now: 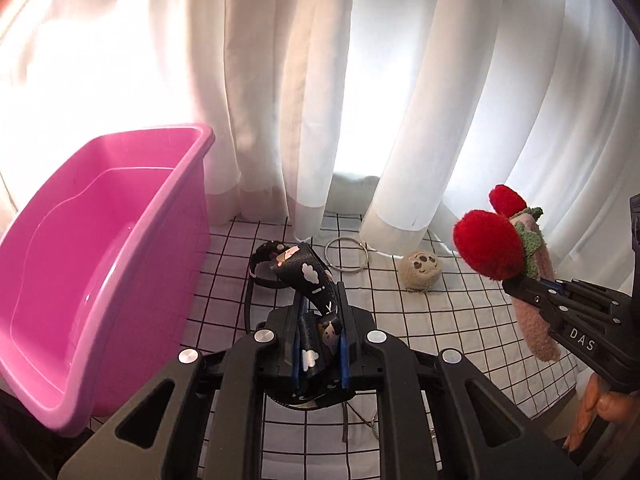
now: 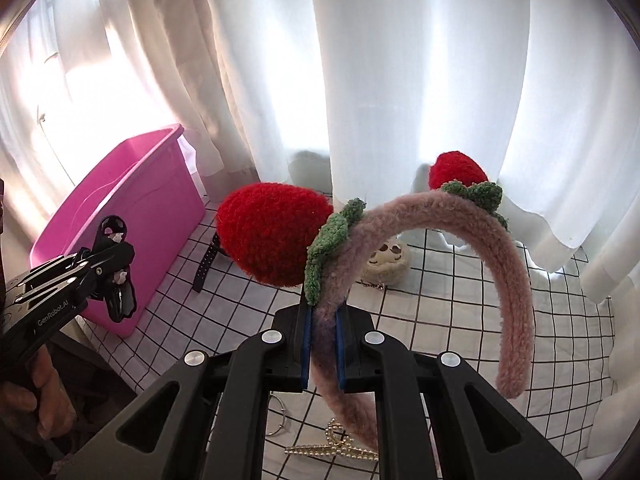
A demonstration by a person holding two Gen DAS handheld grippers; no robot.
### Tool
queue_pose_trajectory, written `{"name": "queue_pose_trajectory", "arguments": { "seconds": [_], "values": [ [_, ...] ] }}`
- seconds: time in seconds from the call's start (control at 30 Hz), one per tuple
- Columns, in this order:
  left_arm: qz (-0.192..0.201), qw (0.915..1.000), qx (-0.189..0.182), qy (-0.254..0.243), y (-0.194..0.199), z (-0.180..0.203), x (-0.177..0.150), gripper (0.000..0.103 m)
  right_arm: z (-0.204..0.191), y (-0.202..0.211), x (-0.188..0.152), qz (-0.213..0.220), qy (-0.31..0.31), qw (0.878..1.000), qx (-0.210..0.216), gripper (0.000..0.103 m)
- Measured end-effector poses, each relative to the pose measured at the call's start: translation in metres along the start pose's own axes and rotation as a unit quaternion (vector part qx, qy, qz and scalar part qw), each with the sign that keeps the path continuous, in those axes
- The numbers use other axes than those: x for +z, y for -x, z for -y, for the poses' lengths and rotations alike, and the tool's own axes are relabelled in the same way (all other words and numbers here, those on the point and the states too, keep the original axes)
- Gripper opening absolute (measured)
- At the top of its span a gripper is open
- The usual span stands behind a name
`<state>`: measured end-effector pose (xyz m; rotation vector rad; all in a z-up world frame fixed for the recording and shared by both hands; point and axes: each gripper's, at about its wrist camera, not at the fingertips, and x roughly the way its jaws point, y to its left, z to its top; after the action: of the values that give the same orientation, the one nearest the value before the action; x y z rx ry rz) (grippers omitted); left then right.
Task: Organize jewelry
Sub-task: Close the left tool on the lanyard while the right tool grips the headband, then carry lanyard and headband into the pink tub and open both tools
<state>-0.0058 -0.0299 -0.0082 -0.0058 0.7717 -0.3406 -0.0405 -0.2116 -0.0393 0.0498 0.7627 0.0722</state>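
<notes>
My left gripper (image 1: 319,312) is shut on a black patterned hair clip (image 1: 310,280) with cloud and cartoon prints, held above the checked cloth, right of the pink bin (image 1: 100,264). It also shows in the right wrist view (image 2: 116,268) next to the bin (image 2: 132,208). My right gripper (image 2: 323,312) is shut on a fuzzy pink headband (image 2: 508,280) with two red strawberries (image 2: 272,232), held in the air. The headband also shows at the right of the left wrist view (image 1: 536,320).
On the checked cloth (image 1: 440,320) lie a silver ring bangle (image 1: 347,255), a round beige plush charm (image 1: 420,270), a black studded strap (image 2: 206,264) and a pearl hair clip (image 2: 332,446). White curtains (image 1: 320,100) hang behind.
</notes>
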Motion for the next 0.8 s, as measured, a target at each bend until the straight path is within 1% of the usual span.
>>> {"name": "queue_pose_trajectory", "arguments": {
  "seconds": [0.13,0.27,0.37,0.47,0.6,0.7,0.8],
  "values": [
    [0.036,0.9994,0.005,0.001,0.029,-0.014,0.023,0.013,-0.036,0.012,0.026,0.027,0.031,0.999,0.027,0.009],
    [0.068,0.9973,0.028,0.010,0.054,-0.037,0.046,0.013,-0.075,0.017,0.055,0.055,0.062,0.995,0.064,0.009],
    [0.091,0.9942,0.052,0.023,0.073,-0.063,0.062,0.013,-0.109,0.015,0.079,0.073,0.091,0.989,0.092,0.009],
    [0.104,0.9898,0.091,0.034,0.083,-0.093,0.075,0.013,-0.147,0.009,0.103,0.086,0.123,0.981,0.124,0.009],
    [0.096,0.9838,0.139,0.060,0.085,-0.141,0.083,0.013,-0.198,-0.010,0.127,0.080,0.160,0.970,0.163,0.009],
    [0.072,0.9799,0.165,0.087,0.076,-0.177,0.080,0.013,-0.235,-0.034,0.139,0.061,0.190,0.963,0.181,0.009],
    [0.039,0.9754,0.186,0.111,0.053,-0.210,0.071,0.013,-0.266,-0.062,0.143,0.028,0.212,0.956,0.199,0.009]
  ]
}}
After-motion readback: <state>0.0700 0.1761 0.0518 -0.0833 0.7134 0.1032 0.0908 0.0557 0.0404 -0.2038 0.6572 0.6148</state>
